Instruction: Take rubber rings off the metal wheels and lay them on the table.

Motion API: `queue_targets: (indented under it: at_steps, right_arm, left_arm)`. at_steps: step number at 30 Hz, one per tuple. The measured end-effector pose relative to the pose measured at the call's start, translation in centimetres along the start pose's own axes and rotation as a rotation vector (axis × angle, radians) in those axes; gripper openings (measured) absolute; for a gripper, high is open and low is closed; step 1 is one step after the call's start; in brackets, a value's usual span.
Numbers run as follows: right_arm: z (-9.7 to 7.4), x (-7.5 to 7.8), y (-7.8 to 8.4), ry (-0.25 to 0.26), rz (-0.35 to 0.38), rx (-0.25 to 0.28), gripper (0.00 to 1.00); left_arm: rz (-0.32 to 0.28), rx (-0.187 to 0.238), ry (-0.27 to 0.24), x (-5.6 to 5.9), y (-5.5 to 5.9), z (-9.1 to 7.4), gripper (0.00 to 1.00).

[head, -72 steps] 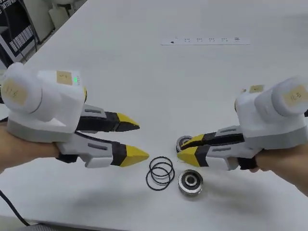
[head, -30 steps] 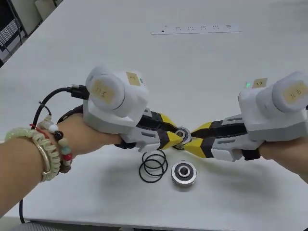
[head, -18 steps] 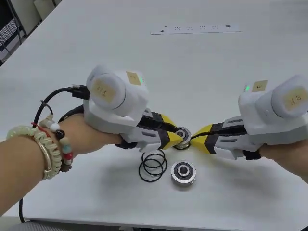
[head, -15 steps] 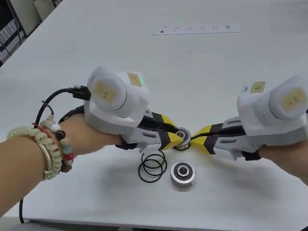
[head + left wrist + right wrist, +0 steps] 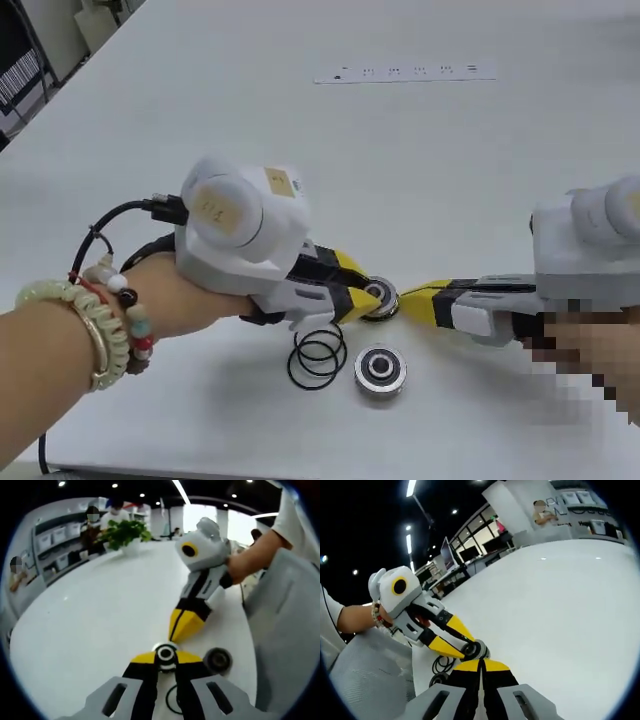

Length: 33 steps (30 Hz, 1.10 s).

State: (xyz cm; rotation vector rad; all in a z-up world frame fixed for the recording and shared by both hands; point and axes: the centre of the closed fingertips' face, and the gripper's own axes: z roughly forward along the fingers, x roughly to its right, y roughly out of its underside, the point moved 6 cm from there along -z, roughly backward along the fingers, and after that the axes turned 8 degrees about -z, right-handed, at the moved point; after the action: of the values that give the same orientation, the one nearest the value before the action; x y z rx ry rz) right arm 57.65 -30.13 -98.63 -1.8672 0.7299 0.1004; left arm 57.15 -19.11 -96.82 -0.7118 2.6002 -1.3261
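My left gripper (image 5: 366,297) is shut on a small metal wheel (image 5: 381,295), held just above the table; its own view has the wheel (image 5: 166,655) between the yellow tips. My right gripper (image 5: 407,299) meets that wheel from the right, jaws pressed together, with a thin dark rubber ring pinched at the wheel's rim (image 5: 475,650). A second wheel (image 5: 380,369) lies flat on the table in front. Several loose black rubber rings (image 5: 318,358) lie overlapping to its left.
The white table (image 5: 300,160) runs wide and bare beyond the grippers. A white power strip (image 5: 405,73) lies at the far side. A black cable (image 5: 110,225) trails from the left gripper over the person's wrist. The near table edge is close below the rings.
The left gripper, open and apart 2.4 s ago, came in and shut on the wheel. In the last half second the right gripper drew back to the right, tips still at the wheel.
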Motion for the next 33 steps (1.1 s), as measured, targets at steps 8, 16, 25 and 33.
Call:
queue_targets:
  at_steps: [8, 16, 25, 33]
  right_arm:
    - [0.0, -0.6, -0.3, -0.024, 0.063, 0.024, 0.00]
    - [0.1, -1.1, -0.6, -0.028, 0.048, 0.017, 0.00]
    - [0.1, -1.2, -0.8, -0.029, 0.008, 0.006, 0.00]
    - [0.5, -1.9, -1.4, -0.046, -0.051, 0.002, 0.00]
  left_arm:
    - [0.015, -0.005, 0.002, 0.0, 0.1, 0.0, 0.13]
    - [0.029, -0.009, 0.001, 0.0, 0.1, 0.1, 0.13]
    - [0.036, -0.007, 0.003, 0.0, 0.0, 0.1, 0.13]
    - [0.039, -0.007, 0.003, 0.1, -0.1, 0.2, 0.13]
